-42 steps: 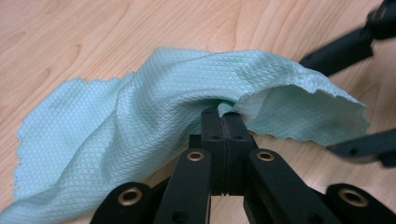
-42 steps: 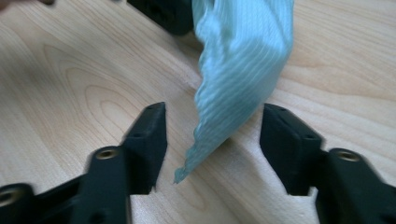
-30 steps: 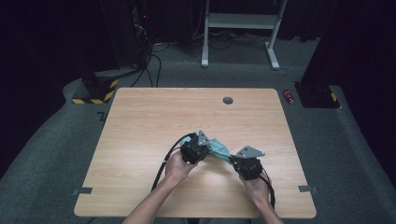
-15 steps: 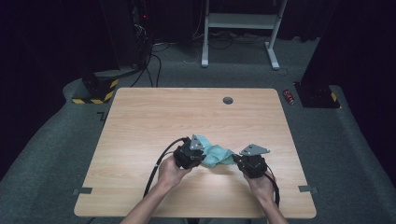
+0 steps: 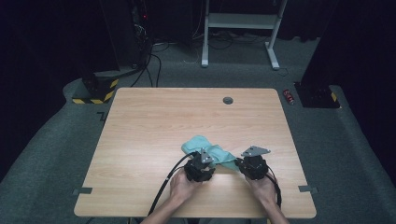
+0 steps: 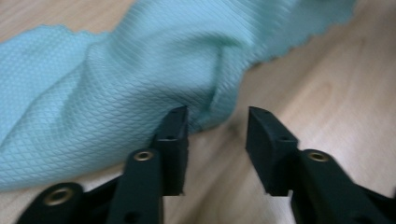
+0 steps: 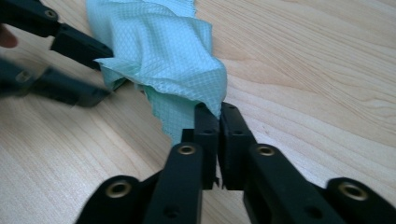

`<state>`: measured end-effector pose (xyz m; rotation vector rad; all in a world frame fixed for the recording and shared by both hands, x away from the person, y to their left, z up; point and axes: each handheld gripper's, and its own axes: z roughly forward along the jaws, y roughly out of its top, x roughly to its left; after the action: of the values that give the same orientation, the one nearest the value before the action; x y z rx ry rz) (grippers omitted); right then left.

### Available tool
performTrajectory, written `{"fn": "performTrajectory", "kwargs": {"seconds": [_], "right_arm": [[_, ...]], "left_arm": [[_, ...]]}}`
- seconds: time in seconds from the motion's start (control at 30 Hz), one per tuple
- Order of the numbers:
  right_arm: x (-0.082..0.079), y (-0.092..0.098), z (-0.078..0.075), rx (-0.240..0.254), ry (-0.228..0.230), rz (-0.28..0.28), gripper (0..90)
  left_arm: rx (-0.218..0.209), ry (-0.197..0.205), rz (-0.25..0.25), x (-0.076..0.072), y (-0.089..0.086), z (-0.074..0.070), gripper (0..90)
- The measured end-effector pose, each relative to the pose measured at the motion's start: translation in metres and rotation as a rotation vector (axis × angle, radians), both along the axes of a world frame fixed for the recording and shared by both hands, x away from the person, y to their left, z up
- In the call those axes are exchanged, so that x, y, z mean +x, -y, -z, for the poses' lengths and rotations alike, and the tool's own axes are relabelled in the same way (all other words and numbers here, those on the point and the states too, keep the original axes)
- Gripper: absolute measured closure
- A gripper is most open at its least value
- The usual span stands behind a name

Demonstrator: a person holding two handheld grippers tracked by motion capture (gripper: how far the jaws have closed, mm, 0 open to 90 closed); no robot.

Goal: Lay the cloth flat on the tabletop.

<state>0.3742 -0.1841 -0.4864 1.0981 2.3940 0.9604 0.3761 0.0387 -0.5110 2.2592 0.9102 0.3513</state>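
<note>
The crumpled pale-green waffle-weave cloth [image 5: 208,152] lies on the light wooden table [image 5: 154,130], in the near half, just ahead of both hands. Its long axis runs slantwise across the table, from a bunched end farther out on the left towards a near corner on the right.

That near corner is pinched in the right claw [image 7: 218,114], whose jaws are closed tight on the fabric, so this end is fixed. The left claw [image 6: 217,128] sits just beside the cloth's near edge; its jaws have just been opening and now stand apart, one pad touching the fold, nothing clamped between them.

The free bulk of the cloth therefore lies straight ahead of the left claw and to its left, so that hand is likely better placed to take a fresh hold.
</note>
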Motion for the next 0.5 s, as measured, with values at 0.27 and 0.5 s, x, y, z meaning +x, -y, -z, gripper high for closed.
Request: {"fn": "performTrajectory", "kwargs": {"seconds": [0.27,0.5], "right_arm": [[0.003,0.001,-0.009,0.009,0.037,0.011,89.7],[0.012,-0.013,-0.026,-0.006,0.087,0.006,90.0]], "left_arm": [[0.025,0.049,0.017,0.005,-0.006,-0.015,88.0],[-0.003,0.111,0.017,0.014,-0.038,-0.056,87.3]]}}
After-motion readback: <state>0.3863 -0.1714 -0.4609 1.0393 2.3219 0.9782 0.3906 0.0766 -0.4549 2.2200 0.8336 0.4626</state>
